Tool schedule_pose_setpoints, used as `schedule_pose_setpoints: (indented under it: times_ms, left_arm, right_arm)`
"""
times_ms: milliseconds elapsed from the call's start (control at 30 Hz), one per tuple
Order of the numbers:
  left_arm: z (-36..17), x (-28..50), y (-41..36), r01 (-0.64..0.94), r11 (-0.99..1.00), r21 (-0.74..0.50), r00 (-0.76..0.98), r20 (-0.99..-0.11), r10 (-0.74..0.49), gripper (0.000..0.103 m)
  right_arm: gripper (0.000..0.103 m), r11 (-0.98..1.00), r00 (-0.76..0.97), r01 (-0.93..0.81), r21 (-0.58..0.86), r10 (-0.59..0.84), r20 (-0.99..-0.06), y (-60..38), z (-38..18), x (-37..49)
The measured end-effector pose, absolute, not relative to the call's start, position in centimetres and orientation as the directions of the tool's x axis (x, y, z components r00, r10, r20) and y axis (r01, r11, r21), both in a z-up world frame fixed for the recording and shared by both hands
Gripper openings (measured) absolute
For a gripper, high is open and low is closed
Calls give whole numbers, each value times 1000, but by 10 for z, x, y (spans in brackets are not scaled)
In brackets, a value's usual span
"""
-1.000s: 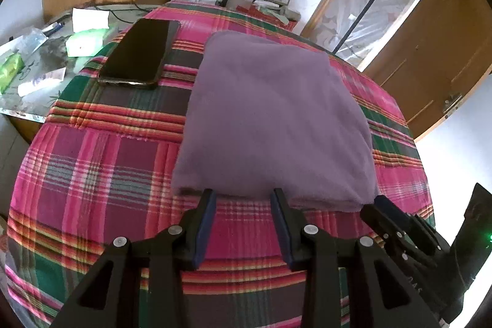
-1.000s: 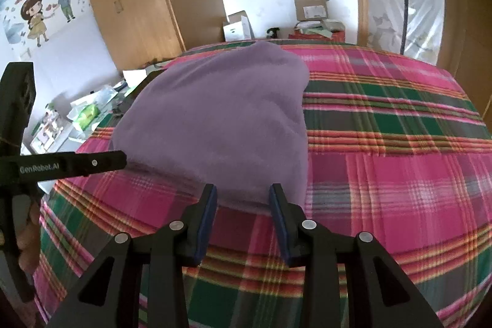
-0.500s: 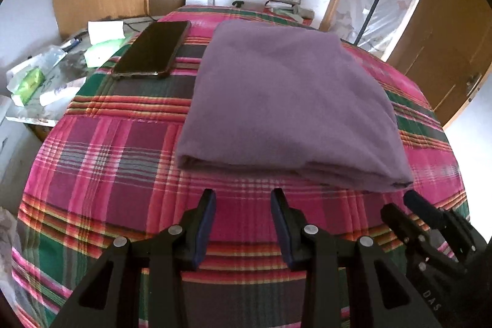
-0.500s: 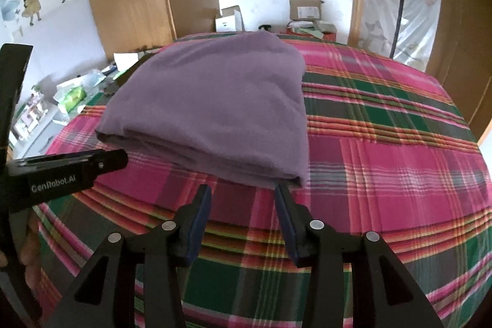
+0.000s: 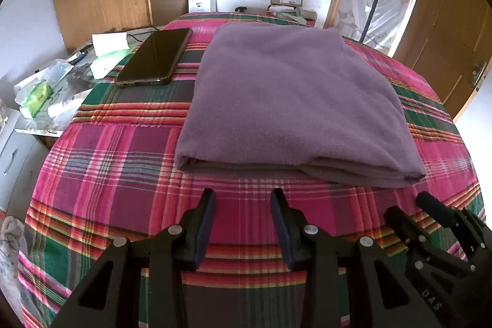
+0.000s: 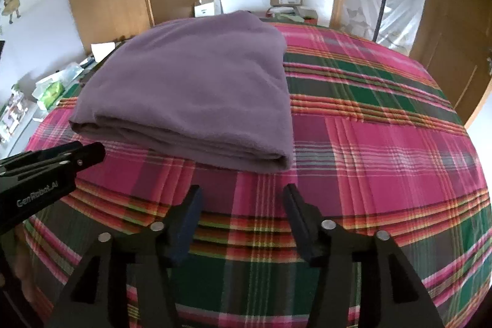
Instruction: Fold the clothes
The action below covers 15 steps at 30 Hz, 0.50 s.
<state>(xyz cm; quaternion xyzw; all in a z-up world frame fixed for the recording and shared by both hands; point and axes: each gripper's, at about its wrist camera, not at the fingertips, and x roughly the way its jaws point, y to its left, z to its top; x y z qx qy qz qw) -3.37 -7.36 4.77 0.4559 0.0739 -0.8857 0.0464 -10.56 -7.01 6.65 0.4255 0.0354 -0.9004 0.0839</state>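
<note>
purple garment [image 5: 292, 100]: lying folded on the plaid bed [image 5: 123, 174], beside a phone [image 5: 153, 57]
right gripper [image 6: 243, 205]: jaws opening, nothing between, having released the near fold
left gripper [image 5: 241, 205]: jaws spread, empty
task: looking finished

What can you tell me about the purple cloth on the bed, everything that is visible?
The purple cloth is a soft, fleece-like fabric, plain and without pattern. It is folded into a flat, thick rectangle, with stacked layers showing along its near edge. It lies on the plaid bedcover. Nothing else touches it: both grippers are short of it, and the black phone lies apart beside it.
</note>
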Motion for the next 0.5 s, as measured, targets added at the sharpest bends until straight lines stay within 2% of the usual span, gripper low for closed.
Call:
schedule_pose_setpoints:
  times_ms: [200, 367, 500]
  left_arm:
    - [47, -33, -69, 154, -987, -52, -589, -807, -49, 38]
    - [46, -33, -67, 151, -988, -28, -592, -803, -68, 38]
    - [47, -32, -67, 154, -988, -26, -595, -800, -72, 38]
  right_arm:
    - [62, -987, -624, 162, -3, -100, -775, -73, 65, -109]
    - [72, -991, -623, 133, -8, -77, -779, -72, 64, -111]
    - [72, -992, -622, 127, -8, -74, -779, -71, 63, -111]
